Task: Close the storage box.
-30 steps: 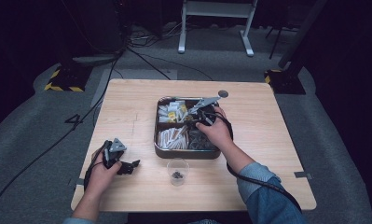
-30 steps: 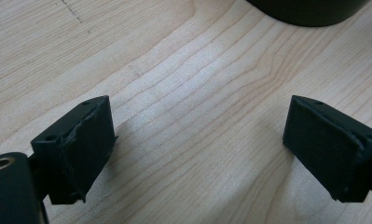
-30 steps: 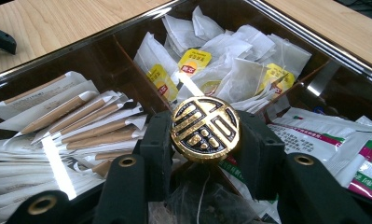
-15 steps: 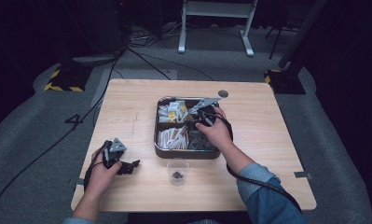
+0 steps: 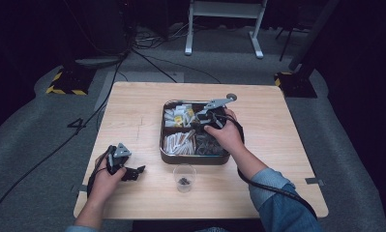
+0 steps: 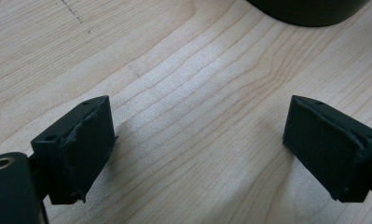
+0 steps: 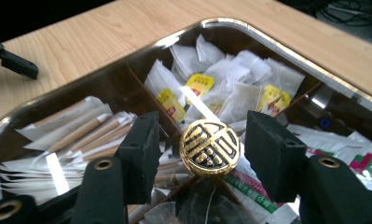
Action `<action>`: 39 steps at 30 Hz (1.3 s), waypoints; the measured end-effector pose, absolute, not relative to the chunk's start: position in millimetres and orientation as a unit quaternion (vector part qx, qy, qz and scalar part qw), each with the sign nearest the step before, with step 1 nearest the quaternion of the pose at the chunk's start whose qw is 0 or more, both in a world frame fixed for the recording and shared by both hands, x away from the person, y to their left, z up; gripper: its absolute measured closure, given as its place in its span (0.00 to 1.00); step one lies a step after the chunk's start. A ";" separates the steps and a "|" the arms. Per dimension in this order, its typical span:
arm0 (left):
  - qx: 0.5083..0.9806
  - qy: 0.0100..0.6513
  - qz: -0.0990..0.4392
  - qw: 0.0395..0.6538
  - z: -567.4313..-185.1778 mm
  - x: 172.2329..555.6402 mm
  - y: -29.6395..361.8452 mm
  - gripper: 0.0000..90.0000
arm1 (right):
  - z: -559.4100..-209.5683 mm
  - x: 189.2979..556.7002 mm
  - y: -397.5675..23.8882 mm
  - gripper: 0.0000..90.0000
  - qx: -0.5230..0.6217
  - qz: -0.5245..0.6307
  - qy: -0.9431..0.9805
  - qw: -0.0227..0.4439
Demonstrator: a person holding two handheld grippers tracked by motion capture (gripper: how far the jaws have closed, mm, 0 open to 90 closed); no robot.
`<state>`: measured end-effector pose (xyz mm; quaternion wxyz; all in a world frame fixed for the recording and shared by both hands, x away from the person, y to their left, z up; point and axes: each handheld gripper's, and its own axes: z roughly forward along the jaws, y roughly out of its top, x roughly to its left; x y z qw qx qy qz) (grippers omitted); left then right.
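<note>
My right tool [image 7: 200,154] has just been opening; its jaws stand apart, the gold knob [image 7: 210,147] straight between them, untouched.

Room around the tray

We found the table [image 5: 132,111] bare along its left and far sides, so a hand could pass there freely. The tray [image 5: 162,140] blocked the middle, its dividers splitting it into packed compartments of tea bags [image 7: 211,79] and sticks [image 7: 81,130], with a gold knob [image 7: 210,147] rising at the centre. The right gripper [image 7: 202,149] had just been opening, its jaws standing either side of the knob with slim gaps. A cup [image 5: 185,177] stood just before the tray. The left gripper [image 6: 197,144] rested wide apart over bare wood, near the table's left front.
</note>
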<state>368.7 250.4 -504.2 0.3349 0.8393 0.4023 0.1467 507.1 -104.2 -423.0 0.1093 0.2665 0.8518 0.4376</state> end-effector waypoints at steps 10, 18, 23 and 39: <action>0.840 0.401 0.146 0.335 -504.2 368.7 250.4 0.10 | -393.6 490.8 -127.0 0.49 0.254 0.455 0.847 0.107; 0.840 0.402 0.144 0.335 -504.2 368.9 249.9 0.10 | -369.9 469.8 -170.2 0.48 0.256 0.459 0.843 0.117; 0.839 0.403 0.150 0.333 -503.9 367.4 249.9 0.10 | -363.6 459.3 -195.6 0.48 0.259 0.448 0.847 0.127; 0.838 0.404 0.152 0.332 -503.9 362.4 250.7 0.10 | -378.0 426.2 -271.1 0.48 0.302 0.454 0.826 0.145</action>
